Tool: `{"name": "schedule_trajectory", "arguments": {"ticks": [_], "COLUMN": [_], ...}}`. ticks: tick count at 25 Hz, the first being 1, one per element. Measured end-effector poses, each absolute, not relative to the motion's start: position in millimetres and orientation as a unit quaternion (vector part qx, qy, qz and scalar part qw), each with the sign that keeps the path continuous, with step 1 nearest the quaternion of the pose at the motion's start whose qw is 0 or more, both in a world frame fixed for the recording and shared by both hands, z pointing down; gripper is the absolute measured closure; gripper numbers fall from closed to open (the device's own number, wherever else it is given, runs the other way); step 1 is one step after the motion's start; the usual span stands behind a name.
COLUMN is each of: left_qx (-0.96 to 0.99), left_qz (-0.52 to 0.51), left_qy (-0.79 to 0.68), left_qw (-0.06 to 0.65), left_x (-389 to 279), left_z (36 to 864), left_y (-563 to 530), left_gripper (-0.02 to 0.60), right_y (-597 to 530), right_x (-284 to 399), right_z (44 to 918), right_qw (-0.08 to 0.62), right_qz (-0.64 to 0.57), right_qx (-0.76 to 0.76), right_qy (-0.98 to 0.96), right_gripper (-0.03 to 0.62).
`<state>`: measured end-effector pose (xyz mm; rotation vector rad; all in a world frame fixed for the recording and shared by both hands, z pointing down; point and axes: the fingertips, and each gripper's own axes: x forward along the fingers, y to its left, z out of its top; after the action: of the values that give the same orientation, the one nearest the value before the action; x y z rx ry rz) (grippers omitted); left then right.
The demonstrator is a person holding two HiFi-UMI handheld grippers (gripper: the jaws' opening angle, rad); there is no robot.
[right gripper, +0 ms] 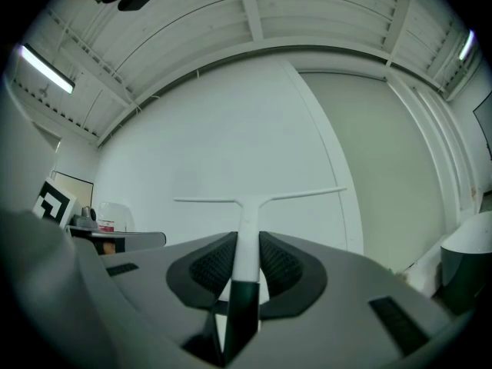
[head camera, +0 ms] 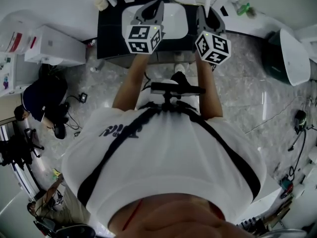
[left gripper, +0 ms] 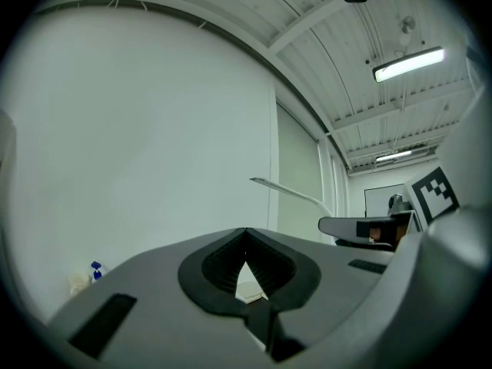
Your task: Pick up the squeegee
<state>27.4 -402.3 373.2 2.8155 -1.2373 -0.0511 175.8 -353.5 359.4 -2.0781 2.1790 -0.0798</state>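
The right gripper (right gripper: 247, 246) has its fingers clamped on the squeegee (right gripper: 247, 206), gripping the handle where white meets dark. The white T-shaped blade juts out past the fingertips, held in the air above the dark desk (head camera: 110, 33). Beside it, also over the desk, the left gripper (left gripper: 246, 235) has its fingers pressed together, with nothing between them.

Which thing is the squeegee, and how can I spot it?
Look at the big white wall in the right gripper view. In front of it, the right gripper pinches the squeegee by its handle. It is the only T-shaped thing: a white stem, dark lower down, with a thin bar across the top.
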Motion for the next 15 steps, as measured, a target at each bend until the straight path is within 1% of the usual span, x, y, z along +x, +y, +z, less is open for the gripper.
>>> {"name": "schedule_trajectory", "arguments": {"ticks": [6, 15], "left_qx": [0.917, 0.921], "left_qz": [-0.007, -0.008], "left_qy": [-0.395, -0.388], "left_qw": [0.047, 0.040], "left_x": [30, 44], "left_z": [390, 385], "left_y": [-398, -398], "left_gripper": [0.572, 0.572], "right_y": [-359, -367], "right_x": [164, 172], "right_z": [363, 354], "right_qw": [0.058, 0.054], "right_qz": [-0.028, -0.019], "right_qx": [-0.685, -0.689], "right_qy": [0.726, 0.723], "right_gripper": [0.499, 0.499]}}
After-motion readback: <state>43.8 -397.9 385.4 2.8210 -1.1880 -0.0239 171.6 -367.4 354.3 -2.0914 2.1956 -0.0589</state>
